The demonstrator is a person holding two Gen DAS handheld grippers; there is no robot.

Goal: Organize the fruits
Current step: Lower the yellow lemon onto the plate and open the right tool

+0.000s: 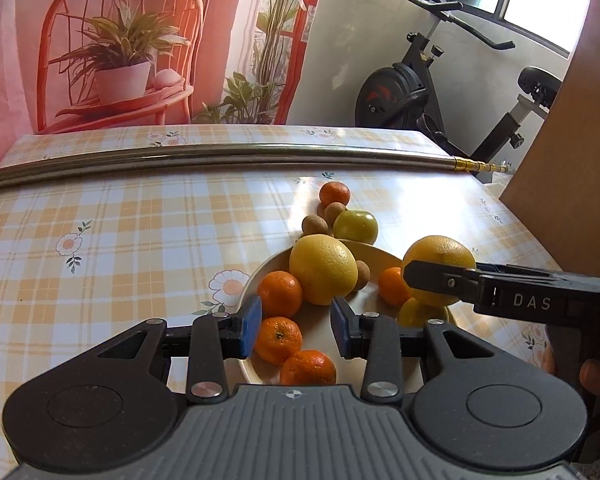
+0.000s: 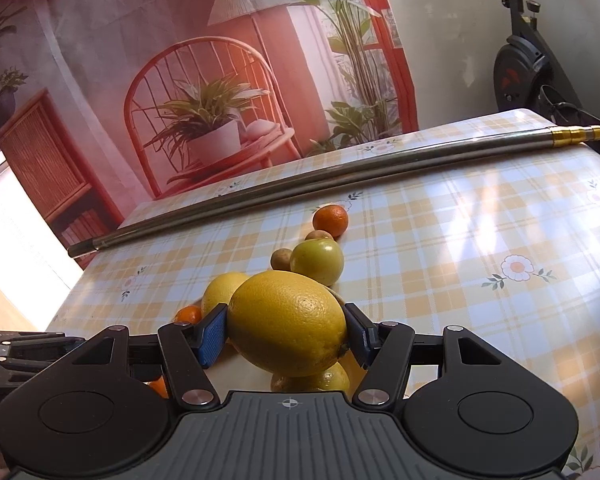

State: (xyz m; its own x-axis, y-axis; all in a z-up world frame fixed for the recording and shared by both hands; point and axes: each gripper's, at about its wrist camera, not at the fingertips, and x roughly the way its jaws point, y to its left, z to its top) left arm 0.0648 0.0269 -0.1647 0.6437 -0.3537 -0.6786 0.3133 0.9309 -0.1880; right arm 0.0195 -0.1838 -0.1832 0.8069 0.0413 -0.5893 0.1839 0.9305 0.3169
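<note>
The large yellow citrus (image 2: pixel 288 322) sits clamped between the blue pads of the right gripper (image 2: pixel 286 334), raised above the plate (image 1: pixel 374 250). It is egg-shaped, with its long axis running roughly across the jaws from pad to pad, and its stem end shows low on the right side, near the right pad. Its skin is pebbled and slightly glossy. In the left wrist view the same fruit appears held over the plate's right side, just above a smaller yellow fruit (image 1: pixel 420 314) that lies in the plate.

The left gripper (image 1: pixel 296 328) hovers over the near part of the plate with its fingers apart and nothing between them; a mandarin (image 1: pixel 278 340) lies in the plate below the gap, close to the left pad (image 1: pixel 251 326), though contact cannot be told.

The plate is round, pale cream and shallow. It holds a second big yellow citrus (image 1: pixel 323 269), several smooth orange mandarins, and a small brown round fruit (image 1: pixel 362 275). Beyond the rim, on the table, lie a green apple-like fruit (image 1: pixel 356 226), two more small brown fruits and another mandarin (image 1: pixel 335 193).

The table wears a glossy checked tablecloth (image 1: pixel 120 216) in yellow and white with printed flowers. A long metal pole (image 1: pixel 220 156) with a brass-coloured tip lies across its far side.
</note>
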